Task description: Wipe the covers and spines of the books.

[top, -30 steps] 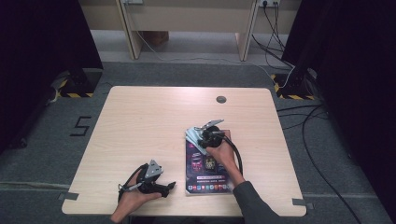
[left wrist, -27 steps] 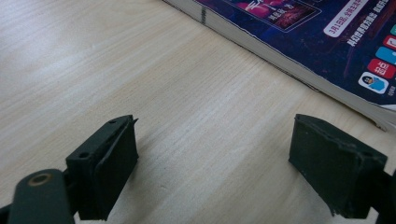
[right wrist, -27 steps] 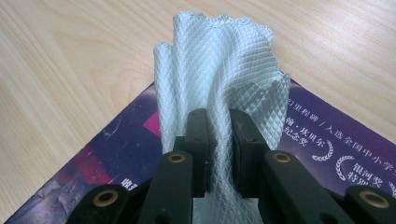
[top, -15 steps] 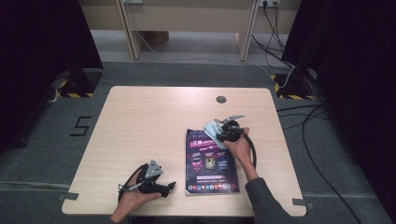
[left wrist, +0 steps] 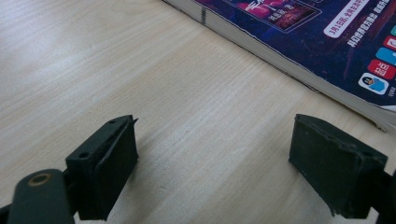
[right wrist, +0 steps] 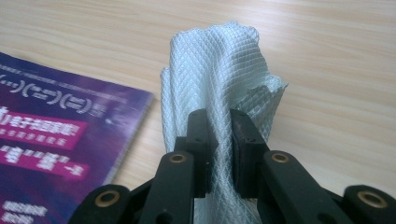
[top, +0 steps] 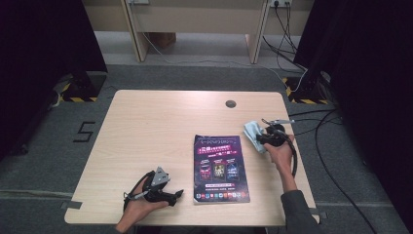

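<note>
A purple magazine (top: pixel 218 166) lies flat on the wooden table (top: pixel 160 126), right of centre and close to the front edge. To its right, my right gripper (top: pixel 258 138) is shut on a pale blue-white woven cloth (top: pixel 253 132). In the right gripper view the cloth (right wrist: pixel 219 93) stands bunched up between the two black jaws, with the magazine's corner (right wrist: pixel 60 135) at the left. My left gripper (top: pixel 176 195) rests at the front left of the table, pointing toward the magazine. Its jaws stand wide apart over bare wood, and the magazine's edge (left wrist: pixel 299 51) lies just beyond.
A small round grommet (top: pixel 230 103) sits near the table's far edge. Cables (top: pixel 316 141) trail off the right side onto grey carpet. Dark curtains (top: pixel 44 58) hang on both sides, and a desk's legs (top: pixel 136 34) stand behind.
My right gripper has carried the cloth off the magazine's top and out to the right, beyond the cover. The left hand and its gripper have stayed where they were.
</note>
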`<state>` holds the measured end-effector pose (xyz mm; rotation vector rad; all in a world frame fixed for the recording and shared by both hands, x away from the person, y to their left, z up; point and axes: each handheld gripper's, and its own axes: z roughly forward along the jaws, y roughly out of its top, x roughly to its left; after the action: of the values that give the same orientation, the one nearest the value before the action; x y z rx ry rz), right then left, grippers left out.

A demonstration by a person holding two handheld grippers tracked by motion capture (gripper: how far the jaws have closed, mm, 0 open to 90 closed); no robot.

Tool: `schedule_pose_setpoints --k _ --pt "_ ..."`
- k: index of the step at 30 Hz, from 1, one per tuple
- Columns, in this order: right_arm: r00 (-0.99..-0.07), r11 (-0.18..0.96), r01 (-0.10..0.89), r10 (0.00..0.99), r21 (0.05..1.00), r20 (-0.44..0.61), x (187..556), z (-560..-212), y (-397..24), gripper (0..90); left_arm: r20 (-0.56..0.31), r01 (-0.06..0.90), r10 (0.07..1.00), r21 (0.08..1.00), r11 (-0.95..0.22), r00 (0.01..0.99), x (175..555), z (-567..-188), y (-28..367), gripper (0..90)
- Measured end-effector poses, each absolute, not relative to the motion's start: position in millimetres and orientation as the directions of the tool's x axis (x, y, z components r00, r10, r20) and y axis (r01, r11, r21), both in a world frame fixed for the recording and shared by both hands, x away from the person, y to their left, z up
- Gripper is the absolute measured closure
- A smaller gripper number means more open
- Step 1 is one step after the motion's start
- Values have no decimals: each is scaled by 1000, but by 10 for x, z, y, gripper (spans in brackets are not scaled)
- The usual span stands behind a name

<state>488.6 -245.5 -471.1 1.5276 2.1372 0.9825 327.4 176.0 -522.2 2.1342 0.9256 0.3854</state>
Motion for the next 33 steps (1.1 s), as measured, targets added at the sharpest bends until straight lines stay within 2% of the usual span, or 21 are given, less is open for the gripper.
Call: schedule_pose_setpoints --k 7,15,20,26,29,33 --pt "-318 165 714 942 681 105 4795 -4784 -2799 795 -25 491 722 749 -444 692 3276 -5222 1756 139" --pt "-288 169 733 955 659 75 4786 -4866 -2893 768 -25 493 724 748 -444 689 3276 -5218 1744 143" --pt "-291 187 744 955 642 59 4780 -4892 -2849 697 -28 502 727 741 -445 686 3283 -5207 1737 147" --pt "-285 180 722 957 668 49 4728 -4811 -2819 529 -63 531 745 740 -412 664 3311 -5183 1746 191" --pt "-285 167 701 957 694 58 4665 -4721 -2802 475 -102 550 749 744 -379 655 3325 -5179 1748 196" --pt "-315 180 675 947 715 59 4561 -4618 -2757 413 -102 544 746 750 -377 658 3330 -5168 1723 196"
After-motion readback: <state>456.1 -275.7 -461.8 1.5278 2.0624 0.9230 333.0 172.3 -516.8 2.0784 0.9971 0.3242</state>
